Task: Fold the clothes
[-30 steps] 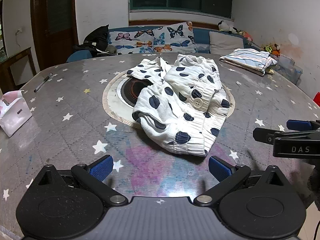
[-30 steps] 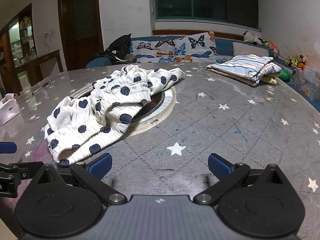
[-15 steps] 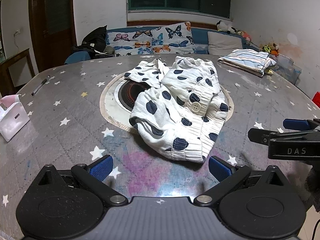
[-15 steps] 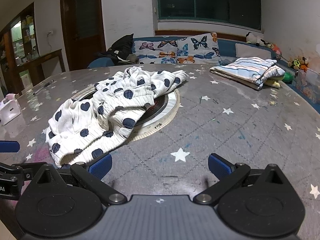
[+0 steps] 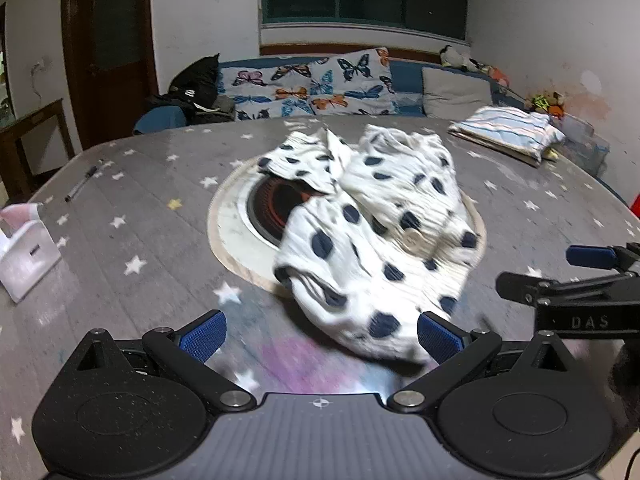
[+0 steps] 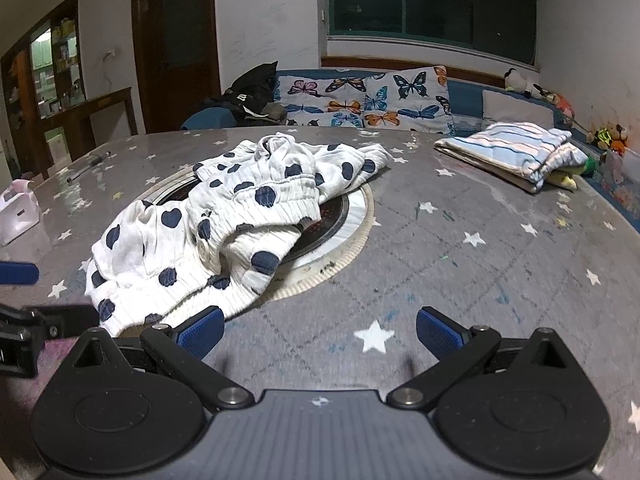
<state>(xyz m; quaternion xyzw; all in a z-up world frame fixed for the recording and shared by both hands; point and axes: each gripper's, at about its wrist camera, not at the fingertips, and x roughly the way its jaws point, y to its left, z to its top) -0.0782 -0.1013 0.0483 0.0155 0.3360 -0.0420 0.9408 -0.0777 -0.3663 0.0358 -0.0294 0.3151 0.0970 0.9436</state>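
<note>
A crumpled white garment with dark blue dots [image 5: 372, 232] [image 6: 224, 224] lies in a heap over the round burner inset in the middle of the grey star-print table [image 5: 132, 208]. My left gripper [image 5: 320, 338] is open just in front of the heap's near edge, its right pad almost at the cloth. My right gripper [image 6: 318, 332] is open over bare table to the right of the heap, its left pad beside the hem. In the left wrist view the right gripper [image 5: 568, 276] shows at the right edge. Neither holds anything.
A folded striped cloth stack [image 6: 516, 152] sits at the table's far right. A white and pink box [image 5: 24, 252] and a pen [image 5: 82, 184] lie at the left. A sofa with butterfly cushions [image 6: 368, 96] and a black bag stand behind the table.
Both grippers have moved forward toward the garment, which now looms larger and closer to their pads. The garment itself has not shifted.
</note>
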